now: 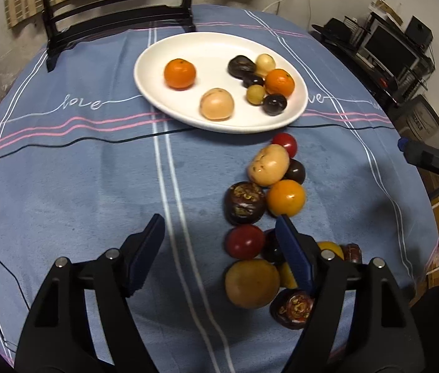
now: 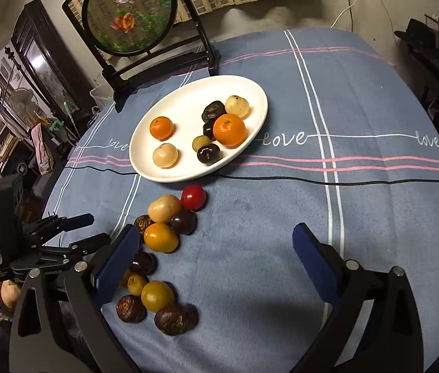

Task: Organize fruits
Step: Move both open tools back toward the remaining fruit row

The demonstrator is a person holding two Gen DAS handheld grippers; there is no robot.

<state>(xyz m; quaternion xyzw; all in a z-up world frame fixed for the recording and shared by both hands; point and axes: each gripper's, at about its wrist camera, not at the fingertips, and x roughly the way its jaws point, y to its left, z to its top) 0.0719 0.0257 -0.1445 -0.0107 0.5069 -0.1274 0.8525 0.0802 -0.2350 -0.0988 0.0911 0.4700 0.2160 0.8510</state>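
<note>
A white oval plate (image 1: 219,46) was set on the far half of the table. Eight fruits were held in it: a mandarin (image 1: 179,73) alone at its left, a pale round fruit (image 1: 217,104) near its front rim, and a tight cluster at its right made up of a second mandarin (image 1: 279,82), a large dark wrinkled fruit (image 1: 242,66), two small dark round ones, and two small yellowish ones. On the cloth just in front of the plate a loose line of fruits (image 1: 269,186) was laid out toward the camera: a red tomato (image 1: 285,145) nearest the rim, then a pale fruit, dark fruits, an orange-yellow fruit (image 1: 286,197), mangosteens (image 1: 244,202), another red fruit and several yellow ones.

The left gripper (image 1: 221,230) was held low over the near end of that line, its jaws spread wide and nothing between them; its right finger was seen in front of the nearest fruits. The right gripper (image 2: 216,236) was likewise held spread apart and unloaded above bare cloth, just right of the line of fruits.

The table was covered by a blue tablecloth (image 2: 359,211) with white and pink stripes and the word "love" stitched across it. A round framed ornament on a black stand (image 2: 129,15) was placed behind the plate. Dark shelving and electronics were seen along the room's edges.
</note>
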